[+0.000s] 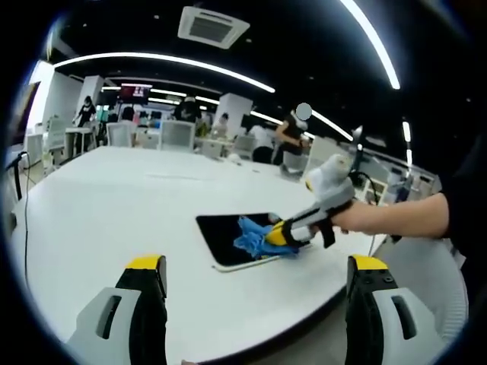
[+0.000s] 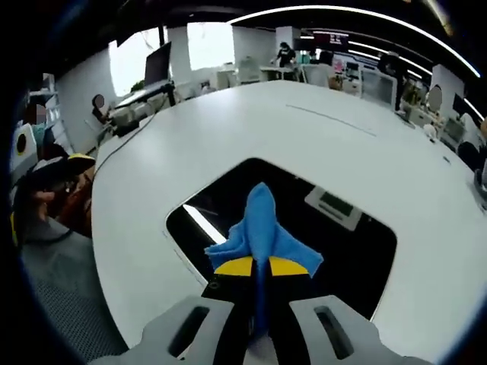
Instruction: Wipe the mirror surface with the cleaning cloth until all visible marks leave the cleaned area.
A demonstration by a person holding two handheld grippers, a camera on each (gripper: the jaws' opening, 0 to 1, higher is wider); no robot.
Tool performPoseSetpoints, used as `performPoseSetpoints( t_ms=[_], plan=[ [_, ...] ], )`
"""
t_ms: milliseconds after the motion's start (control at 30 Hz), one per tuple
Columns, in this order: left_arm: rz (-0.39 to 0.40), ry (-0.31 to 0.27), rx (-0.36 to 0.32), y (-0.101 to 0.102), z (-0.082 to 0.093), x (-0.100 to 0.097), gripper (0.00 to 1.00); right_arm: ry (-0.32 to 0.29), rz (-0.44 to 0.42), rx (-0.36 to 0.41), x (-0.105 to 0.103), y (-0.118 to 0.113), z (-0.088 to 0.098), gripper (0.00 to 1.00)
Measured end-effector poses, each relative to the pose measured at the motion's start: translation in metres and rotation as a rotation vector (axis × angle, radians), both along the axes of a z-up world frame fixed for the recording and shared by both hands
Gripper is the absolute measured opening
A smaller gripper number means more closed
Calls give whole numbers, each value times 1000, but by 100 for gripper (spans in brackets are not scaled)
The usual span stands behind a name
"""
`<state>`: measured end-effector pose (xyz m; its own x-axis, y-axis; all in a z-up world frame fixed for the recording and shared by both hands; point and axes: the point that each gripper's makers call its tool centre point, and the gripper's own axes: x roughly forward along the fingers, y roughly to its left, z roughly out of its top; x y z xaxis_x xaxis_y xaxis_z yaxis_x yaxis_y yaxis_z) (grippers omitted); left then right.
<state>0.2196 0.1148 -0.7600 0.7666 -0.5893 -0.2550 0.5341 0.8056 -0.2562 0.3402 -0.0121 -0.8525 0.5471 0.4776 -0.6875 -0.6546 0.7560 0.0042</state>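
- Cloth (image 2: 262, 228): bright blue, plain
- Mirror (image 2: 304, 220): dark, near black, with a pale rim, reflecting white ceiling lights
- Table (image 1: 114, 205): white, plain
- Right gripper (image 2: 260, 266): yellow jaw tips, black behind them, light grey body
- Left gripper (image 1: 257, 266): yellow tips over black, grey and white below
- Sleeve (image 1: 464, 205): black
- Ceiling (image 1: 304, 46): black, with white light strips

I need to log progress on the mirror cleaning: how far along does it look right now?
Done: the right gripper is shut on the blue cloth and has it on the mirror. In hand: wiping near the mirror's near edge. Left: I cannot tell; no marks are visible in the dark glass, which reflects ceiling lights. The left gripper hangs open above the white table.
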Motion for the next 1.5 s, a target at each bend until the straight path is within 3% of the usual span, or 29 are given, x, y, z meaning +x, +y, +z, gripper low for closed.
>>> performPoseSetpoints(
  t_ms=[300, 767, 967, 1333, 1400, 1500],
  plan=[
    [11, 16, 4, 2, -3, 0, 99, -7, -28, 8, 28, 1, 0, 0],
    [-14, 17, 11, -2, -3, -2, 99, -26, -17, -16, 36, 0, -1, 0],
    [0, 10, 15, 1, -3, -1, 99, -25, -43, -9, 60, -1, -4, 0],
    [19, -4, 12, 4, -1, -1, 99, -21, -87, -2, 74, 1, -3, 0],
    [16, -9, 9, 3, 0, 0, 99, -9, -159, 51, 83, -1, -3, 0],
    [-9, -3, 8, 0, -1, -2, 99, -24, -150, 30, 83, 1, -2, 0]
  ],
)
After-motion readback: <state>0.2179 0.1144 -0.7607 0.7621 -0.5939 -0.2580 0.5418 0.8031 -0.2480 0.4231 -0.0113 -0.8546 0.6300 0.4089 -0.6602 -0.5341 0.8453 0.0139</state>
